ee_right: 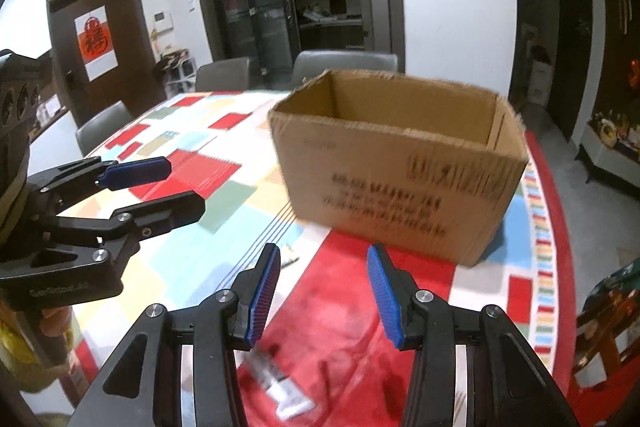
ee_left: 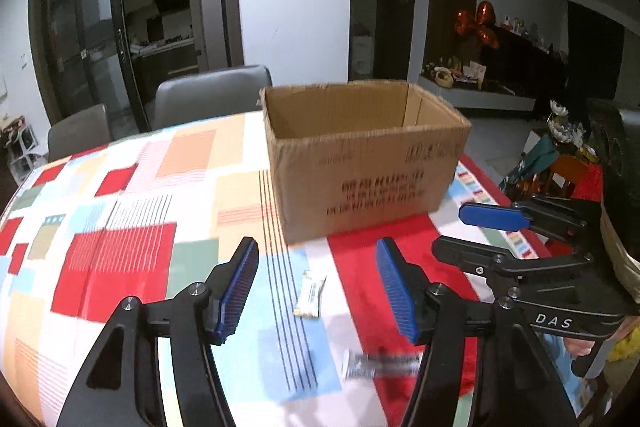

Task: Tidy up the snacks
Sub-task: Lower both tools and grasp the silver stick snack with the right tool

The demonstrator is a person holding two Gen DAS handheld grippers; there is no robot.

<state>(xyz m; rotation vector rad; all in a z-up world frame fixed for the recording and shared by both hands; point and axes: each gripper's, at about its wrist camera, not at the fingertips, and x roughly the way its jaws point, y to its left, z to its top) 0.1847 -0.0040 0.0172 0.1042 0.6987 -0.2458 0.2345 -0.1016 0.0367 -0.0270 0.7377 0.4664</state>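
An open cardboard box [ee_left: 360, 163] stands on the patchwork tablecloth; it also shows in the right wrist view [ee_right: 400, 183]. A small pale snack packet [ee_left: 310, 294] lies on the cloth between my left gripper's fingers and the box. A silvery snack packet [ee_left: 380, 363] lies nearer, by the left gripper's right finger; in the right wrist view it [ee_right: 280, 383] lies low between the fingers. My left gripper [ee_left: 318, 285] is open and empty. My right gripper [ee_right: 324, 291] is open and empty; it shows at the right of the left wrist view [ee_left: 468, 233].
Grey chairs [ee_left: 208, 95] stand at the table's far side. The tablecloth [ee_left: 120, 247] covers the table, with its edge at the right [ee_right: 560, 227]. A low cabinet with ornaments [ee_left: 472, 79] stands beyond on the right.
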